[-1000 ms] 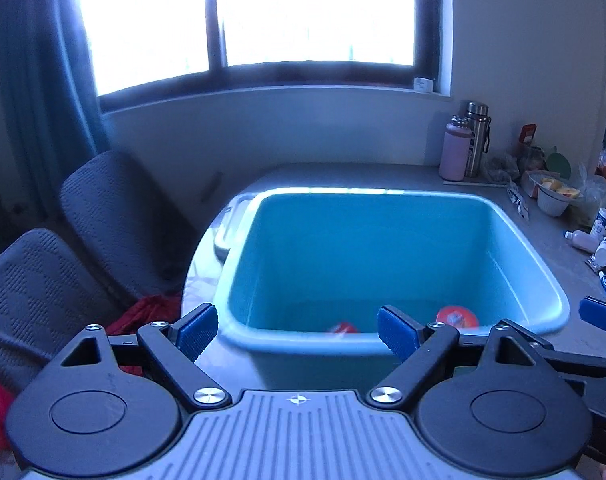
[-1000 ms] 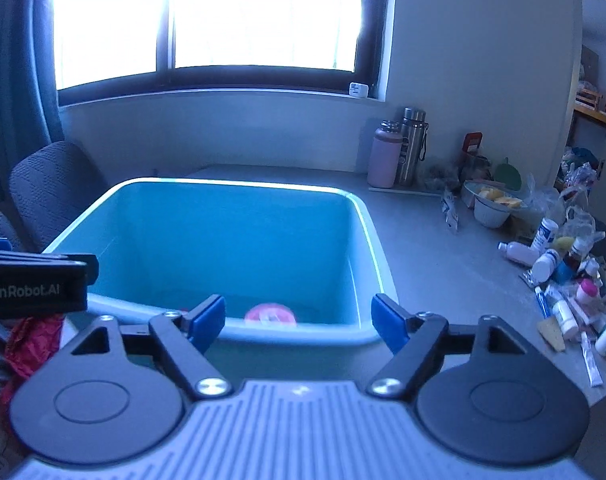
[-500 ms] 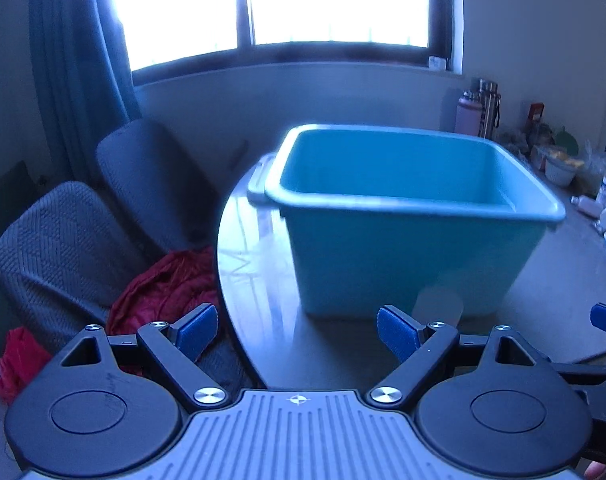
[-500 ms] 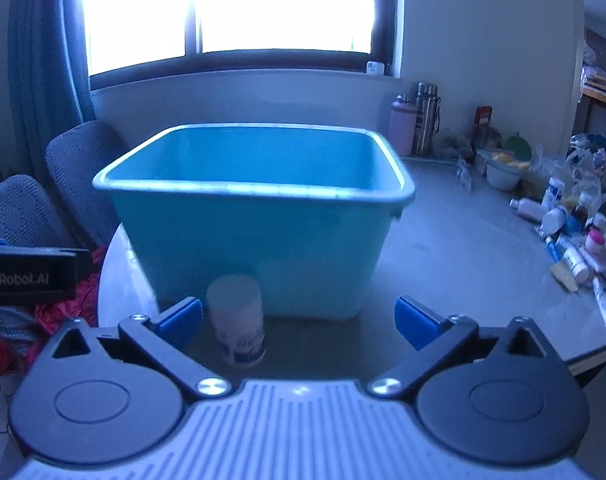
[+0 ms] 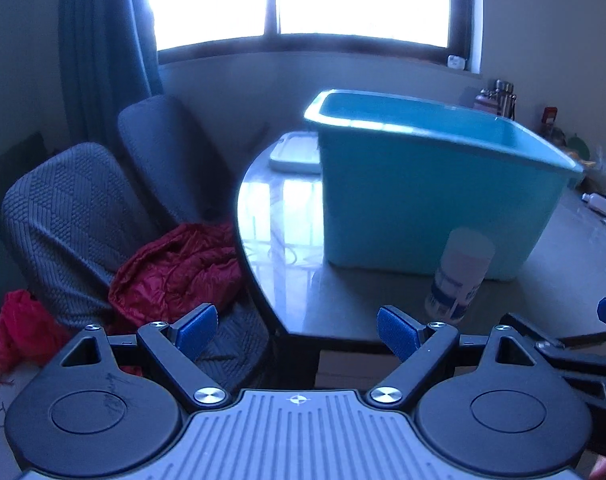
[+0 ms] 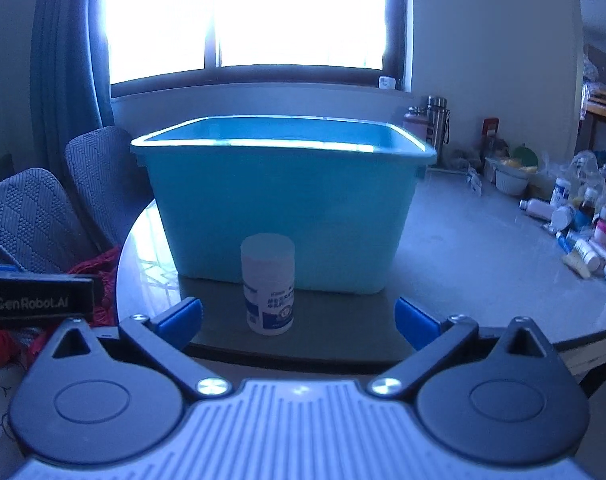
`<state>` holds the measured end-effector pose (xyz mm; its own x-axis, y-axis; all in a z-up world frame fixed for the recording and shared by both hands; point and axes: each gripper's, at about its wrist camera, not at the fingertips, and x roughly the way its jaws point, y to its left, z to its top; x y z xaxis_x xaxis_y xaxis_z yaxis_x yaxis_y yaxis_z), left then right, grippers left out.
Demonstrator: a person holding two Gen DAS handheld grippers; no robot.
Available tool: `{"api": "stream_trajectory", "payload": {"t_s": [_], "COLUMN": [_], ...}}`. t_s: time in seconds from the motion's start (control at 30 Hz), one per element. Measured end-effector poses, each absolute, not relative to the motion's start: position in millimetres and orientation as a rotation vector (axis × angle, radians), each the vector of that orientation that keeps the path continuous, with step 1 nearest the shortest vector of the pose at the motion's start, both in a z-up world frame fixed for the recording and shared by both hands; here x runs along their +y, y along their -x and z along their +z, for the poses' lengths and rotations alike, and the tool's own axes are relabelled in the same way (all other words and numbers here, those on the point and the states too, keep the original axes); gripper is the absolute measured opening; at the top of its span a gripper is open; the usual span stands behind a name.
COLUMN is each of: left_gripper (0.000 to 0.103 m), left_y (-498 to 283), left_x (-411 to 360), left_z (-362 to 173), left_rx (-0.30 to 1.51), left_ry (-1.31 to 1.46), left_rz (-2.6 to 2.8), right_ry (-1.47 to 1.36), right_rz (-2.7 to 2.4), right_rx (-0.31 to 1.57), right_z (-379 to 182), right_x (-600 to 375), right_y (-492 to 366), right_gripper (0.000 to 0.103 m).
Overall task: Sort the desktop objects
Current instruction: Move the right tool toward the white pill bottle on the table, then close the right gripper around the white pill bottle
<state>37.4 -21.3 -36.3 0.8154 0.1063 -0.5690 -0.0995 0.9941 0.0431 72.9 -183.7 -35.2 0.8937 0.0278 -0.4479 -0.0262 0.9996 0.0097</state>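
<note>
Over on the far left, two grey woven-fabric chairs (image 5: 71,216) sit pushed up to the rounded grey bench (image 5: 287,288), with a crumpled red cloth (image 5: 175,268) heaped on the nearer seat. The left tool (image 5: 297,332) hangs off the bench edge with its blue-padded fingers spread wide and nothing between them. Next along, a small white plastic bottle with a blue printed label (image 6: 268,284) stands upright near the bench's front edge, just in front of the big teal plastic tub (image 6: 283,204) but apart from its wall as far as I can tell. The right tool (image 6: 299,322) faces that bottle, jaws fully apart and empty, the bottle sitting a little left of the gap's centre. To my eye the step in hand is picking up this bottle for the tub. To do it well, I'd shift the right tool slightly left to centre it, go in level so the pads meet the label band below the cap, close gently, then lift straight up to clear the tub's rim. On the far right lies a clutter of small bottles and tubes (image 6: 579,236), well apart.
</note>
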Motion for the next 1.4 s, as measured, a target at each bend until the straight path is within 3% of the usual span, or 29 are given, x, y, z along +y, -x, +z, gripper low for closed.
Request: {"api": "stream_trajectory", "payload": {"t_s": [0.83, 1.4], "left_gripper": [0.089, 0.089], "left_y": [-64.7, -85.9], "left_x": [7.3, 20.9], "left_z": [-110.5, -111.1], "left_rx": [0.625, 0.605], "left_ry": [0.022, 0.058], "left_rz": [0.199, 0.227], "right_ry": [-0.02, -0.03], "right_rz": [-0.004, -0.026], "right_rx": [0.392, 0.365], "right_z": [-92.5, -100.2], "right_x": [-152.9, -145.1], "right_y": [-95.3, -128.1], "right_gripper": [0.103, 0.103]}}
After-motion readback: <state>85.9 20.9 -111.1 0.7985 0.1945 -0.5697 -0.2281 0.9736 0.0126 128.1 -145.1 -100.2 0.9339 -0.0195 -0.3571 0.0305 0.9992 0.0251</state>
